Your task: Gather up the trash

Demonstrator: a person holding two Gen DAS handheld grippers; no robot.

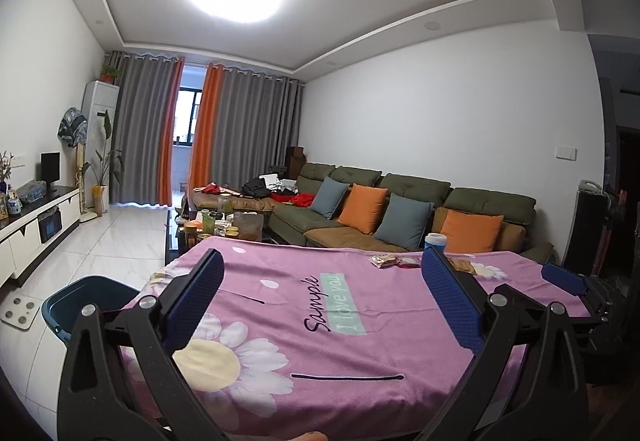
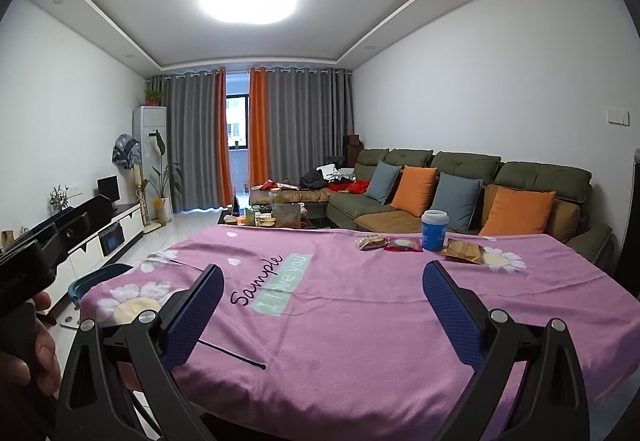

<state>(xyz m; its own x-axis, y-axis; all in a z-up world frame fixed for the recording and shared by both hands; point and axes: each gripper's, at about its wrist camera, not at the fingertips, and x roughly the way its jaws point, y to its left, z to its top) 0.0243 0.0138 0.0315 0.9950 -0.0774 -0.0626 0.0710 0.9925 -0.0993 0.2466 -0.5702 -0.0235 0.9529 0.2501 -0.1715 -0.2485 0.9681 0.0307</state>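
In the left wrist view, the left gripper (image 1: 322, 281) is seen at the bottom of the frame with its blue-padded jaws spread wide and nothing between them, held above a table covered by a pink flowered cloth (image 1: 360, 353). The trash is shown only partly here: a snack wrapper (image 1: 384, 260) lies at the far edge of the cloth, right of centre, and the other pieces are largely hidden behind the right-hand finger, above which the top of a blue and white cup (image 1: 435, 239) shows. A teal bin (image 1: 86, 295) is seen clearly at the lower left, on the floor just beside the table's corner. At the right edge, a blue pad of the right gripper (image 1: 562, 278) is visible, though its jaws cannot be judged from this view. In the right wrist view, the right gripper (image 2: 323, 283) is likewise seen gaping and empty over the cloth (image 2: 360, 341). The trash is laid out plainly in the upper right part of the table: a snack wrapper (image 2: 372, 242), a dark red packet (image 2: 403, 245) touching it, the upright cup (image 2: 434, 229), and a golden-brown packet (image 2: 464, 251) just right of the cup. Only a sliver of the bin (image 2: 96, 279) shows at the left, and a hand (image 2: 34, 353) gripping a black handle fills the lower left edge.
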